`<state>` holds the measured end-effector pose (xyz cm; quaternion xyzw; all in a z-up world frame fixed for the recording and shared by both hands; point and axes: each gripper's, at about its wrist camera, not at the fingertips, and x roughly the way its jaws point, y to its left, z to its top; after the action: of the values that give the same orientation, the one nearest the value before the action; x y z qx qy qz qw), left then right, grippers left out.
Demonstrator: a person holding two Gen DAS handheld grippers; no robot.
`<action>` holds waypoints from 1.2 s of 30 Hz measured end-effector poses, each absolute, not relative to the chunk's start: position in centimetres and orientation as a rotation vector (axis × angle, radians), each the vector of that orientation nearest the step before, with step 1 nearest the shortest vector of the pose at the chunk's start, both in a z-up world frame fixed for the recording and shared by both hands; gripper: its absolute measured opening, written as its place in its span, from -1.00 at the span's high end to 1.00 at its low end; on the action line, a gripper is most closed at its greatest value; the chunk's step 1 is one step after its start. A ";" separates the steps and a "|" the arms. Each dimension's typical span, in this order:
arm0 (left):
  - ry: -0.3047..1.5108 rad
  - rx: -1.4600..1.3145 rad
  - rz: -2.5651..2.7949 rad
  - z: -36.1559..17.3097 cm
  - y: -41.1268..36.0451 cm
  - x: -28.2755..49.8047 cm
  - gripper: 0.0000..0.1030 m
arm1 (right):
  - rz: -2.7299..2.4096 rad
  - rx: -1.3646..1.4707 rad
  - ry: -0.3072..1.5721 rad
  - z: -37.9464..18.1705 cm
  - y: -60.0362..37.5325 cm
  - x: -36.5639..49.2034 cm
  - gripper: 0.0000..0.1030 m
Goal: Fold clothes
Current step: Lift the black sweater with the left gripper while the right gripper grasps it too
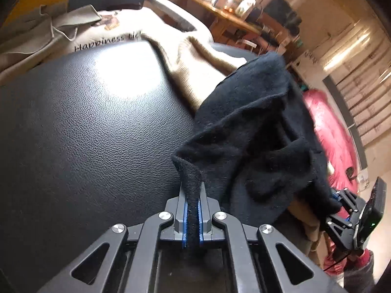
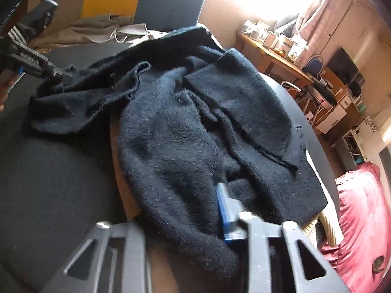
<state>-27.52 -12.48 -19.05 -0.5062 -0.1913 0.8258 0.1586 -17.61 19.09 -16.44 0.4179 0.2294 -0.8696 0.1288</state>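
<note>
Black leather counter [image 1: 85, 127] fills my left frame; the fuzzy black sweater [image 2: 183, 127] sprawls centre-right, soft, limp, best gripped by hems. My left claw [image 1: 191, 195] clamps its edge; my right claw [image 2: 220, 195] pinches a fold.

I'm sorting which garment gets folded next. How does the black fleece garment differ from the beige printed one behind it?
The black fleece garment is dark and fuzzy; the beige printed garment is pale, smoother, and carries lettering. The black one is clamped at an edge by the left gripper and the right gripper; the beige one is untouched. The black one lies nearer, the beige one farther back. Both rest rumpled on the black leather surface.
</note>
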 end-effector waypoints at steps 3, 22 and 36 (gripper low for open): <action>-0.742 -1.292 2.373 -16.2 -14.8 -24.7 0.93 | -2.544 1.213 0.603 -15.2 19.3 -17.1 0.71; -1.092 -1.072 2.665 -8.1 -35.6 0.7 0.93 | -2.126 1.198 -0.059 -12.9 4.7 -5.4 0.75; -1.257 -1.203 2.917 -13.1 -45.9 17.3 0.90 | -1.800 1.297 -0.001 -16.0 -7.8 1.7 0.35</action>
<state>17.29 -45.93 -13.15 -0.3512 -0.3670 0.8519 -0.1272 1.70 -7.77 -15.99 0.5234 -0.0003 -0.7265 0.4452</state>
